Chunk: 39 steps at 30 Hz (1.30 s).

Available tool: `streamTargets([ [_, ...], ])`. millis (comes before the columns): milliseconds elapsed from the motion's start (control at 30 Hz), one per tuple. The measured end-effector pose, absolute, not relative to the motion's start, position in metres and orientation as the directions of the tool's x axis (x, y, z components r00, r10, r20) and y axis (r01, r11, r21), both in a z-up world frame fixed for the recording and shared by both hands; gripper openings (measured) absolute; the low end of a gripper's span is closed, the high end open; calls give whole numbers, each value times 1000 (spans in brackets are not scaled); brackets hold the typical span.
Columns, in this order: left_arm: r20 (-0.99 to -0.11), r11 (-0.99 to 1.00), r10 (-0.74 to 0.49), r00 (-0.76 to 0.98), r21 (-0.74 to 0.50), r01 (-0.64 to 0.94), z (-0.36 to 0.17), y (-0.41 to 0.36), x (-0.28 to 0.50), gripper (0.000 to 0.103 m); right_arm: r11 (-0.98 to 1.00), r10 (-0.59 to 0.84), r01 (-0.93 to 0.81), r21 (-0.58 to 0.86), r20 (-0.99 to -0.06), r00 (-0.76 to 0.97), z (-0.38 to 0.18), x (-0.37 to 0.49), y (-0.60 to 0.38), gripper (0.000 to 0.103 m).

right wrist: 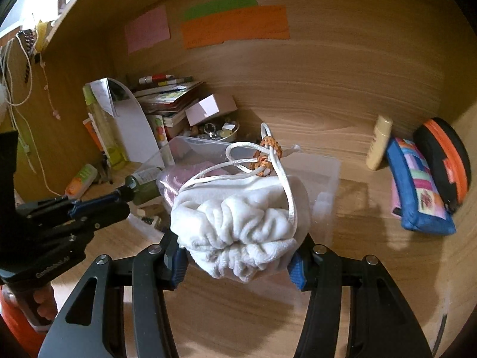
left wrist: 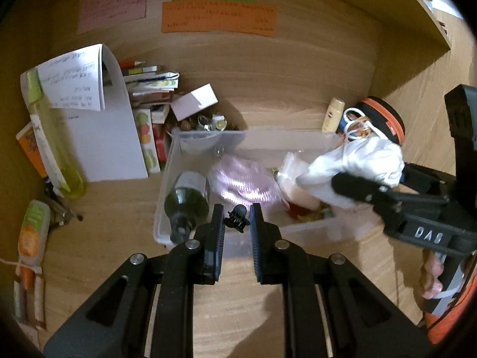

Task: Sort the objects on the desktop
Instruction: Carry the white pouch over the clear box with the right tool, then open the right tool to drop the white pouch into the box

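The right gripper (right wrist: 238, 256) squeezes a white pouch (right wrist: 241, 226) above the clear box (left wrist: 167, 179). The left gripper (left wrist: 237, 223) pinches a small black clip (left wrist: 237, 218).

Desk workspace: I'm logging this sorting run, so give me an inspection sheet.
Surface: wooden desk, cluttered.
Job's things: clear bin holding a dark bottle and pink cloth; white drawstring pouch.
Clutter: books, trinket bowl, cream tube, patchwork pencil case.
Grippers: right tongs shut on pouch; left tongs pinch a small black hair clip.
Cables: white cord hanging at left.
Surroundings: coloured notes on back panel.
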<state>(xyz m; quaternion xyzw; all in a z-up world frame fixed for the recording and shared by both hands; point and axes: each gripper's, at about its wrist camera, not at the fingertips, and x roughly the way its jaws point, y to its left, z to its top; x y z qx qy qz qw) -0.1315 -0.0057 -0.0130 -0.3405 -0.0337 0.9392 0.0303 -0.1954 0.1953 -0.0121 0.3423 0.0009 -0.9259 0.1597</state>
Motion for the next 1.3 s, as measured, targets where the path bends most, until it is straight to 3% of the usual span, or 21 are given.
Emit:
streamTargets([
  [467, -694, -993, 103, -713, -113, -33, -30, -16, -172, 16, -926, -277, 378, 13, -703, -655, -29, -225, 160, 50],
  [667, -707, -992, 109, -699, -120, -34, -30, -16, -173, 16, -921, -242, 388, -37, -726, -644, -35, -227, 158, 55],
  [733, -711, -991, 121, -693, -129, -41, -29, -16, -173, 21, -920, -233, 390, -46, -736, -636, -35, -226, 159, 61],
  [800, -713, -987, 149, -685, -149, -59, -27, -15, -172, 35, -923, -219, 380, -54, -740, -636, -35, -227, 159, 70],
  [1000, -690, -991, 122, -714, -124, -49, -16, -11, -162, 53, -924, -221, 377, -58, -723, -654, -24, -213, 163, 73],
  [1133, -670, -991, 118, -733, -125, -45, -5, -12, -152, 60, -926, -215, 371, -76, -702, -679, -12, -197, 167, 83],
  [1300, -651, -993, 93, -754, -113, -24, 4, -13, -137, 70, -930, -210, 362, -70, -707, -676, -6, -182, 172, 86],
])
